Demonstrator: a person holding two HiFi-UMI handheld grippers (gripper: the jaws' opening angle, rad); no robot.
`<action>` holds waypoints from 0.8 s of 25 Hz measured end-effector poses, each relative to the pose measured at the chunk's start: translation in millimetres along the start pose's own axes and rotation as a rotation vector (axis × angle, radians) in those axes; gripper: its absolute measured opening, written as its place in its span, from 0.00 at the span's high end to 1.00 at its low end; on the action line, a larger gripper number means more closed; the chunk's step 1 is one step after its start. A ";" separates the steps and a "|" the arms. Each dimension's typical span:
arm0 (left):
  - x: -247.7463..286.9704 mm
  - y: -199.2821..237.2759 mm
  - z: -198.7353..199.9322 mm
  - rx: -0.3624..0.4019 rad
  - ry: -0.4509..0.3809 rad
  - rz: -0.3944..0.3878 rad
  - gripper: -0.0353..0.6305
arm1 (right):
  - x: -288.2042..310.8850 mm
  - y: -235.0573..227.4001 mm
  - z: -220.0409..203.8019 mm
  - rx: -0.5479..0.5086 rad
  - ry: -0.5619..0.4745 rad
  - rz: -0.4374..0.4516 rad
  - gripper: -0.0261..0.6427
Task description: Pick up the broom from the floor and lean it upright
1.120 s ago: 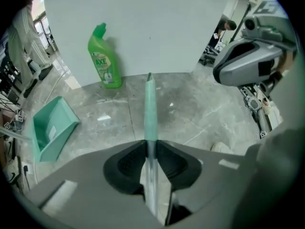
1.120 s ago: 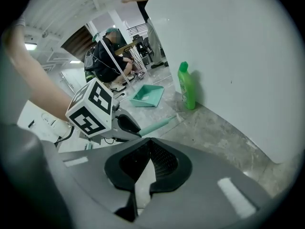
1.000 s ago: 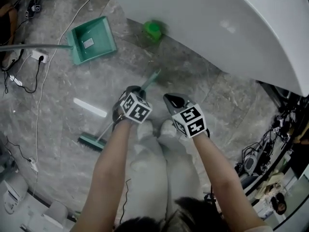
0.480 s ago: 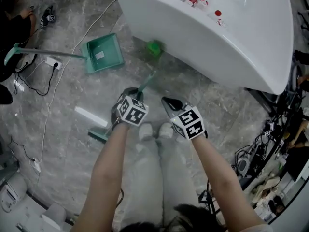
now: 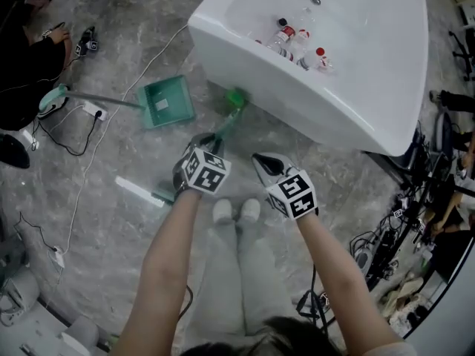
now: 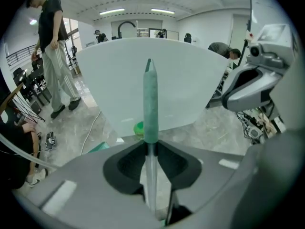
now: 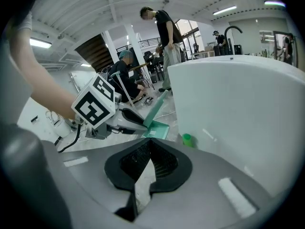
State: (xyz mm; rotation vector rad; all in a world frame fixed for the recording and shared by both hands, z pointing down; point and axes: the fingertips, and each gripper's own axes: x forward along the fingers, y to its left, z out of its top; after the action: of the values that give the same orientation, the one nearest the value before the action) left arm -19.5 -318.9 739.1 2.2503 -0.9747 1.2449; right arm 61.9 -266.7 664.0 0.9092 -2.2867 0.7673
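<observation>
The broom has a green grip on a pale shaft, and its green brush head hangs low near the floor. My left gripper grips the shaft just below the green grip. Its jaws are opening slightly, but the pads still press on the shaft, which runs up between them toward the white bathtub. Just to the right of it, my right gripper is shut with nothing in it. It sees the left gripper holding the handle.
A large white bathtub with bottles inside stands ahead. On the marble floor to the left lies a green dustpan with a long handle, and a green cap-shaped object sits at the tub's base. Cables and people are at the far left, equipment at the right.
Both grippers have risen together. The broom came up with the left gripper; its brush head has slid toward me and its handle now points at the tub's base.
</observation>
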 end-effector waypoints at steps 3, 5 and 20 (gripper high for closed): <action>-9.4 15.3 26.5 -0.013 -0.035 0.020 0.83 | -4.9 -6.1 13.0 -0.008 -0.007 -0.014 0.96; -14.3 22.1 44.3 -0.019 -0.057 0.027 0.83 | -10.1 -10.8 20.9 -0.003 -0.016 -0.027 0.96; -35.9 59.0 177.6 -0.029 -0.227 0.075 0.83 | -49.5 -35.2 64.7 0.015 -0.110 -0.084 0.96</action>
State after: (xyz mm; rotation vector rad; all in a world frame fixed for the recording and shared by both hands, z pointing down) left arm 26.9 -455.6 614.7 2.3908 -1.1602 1.0123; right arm 100.1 -311.1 597.4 1.0710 -2.3232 0.7152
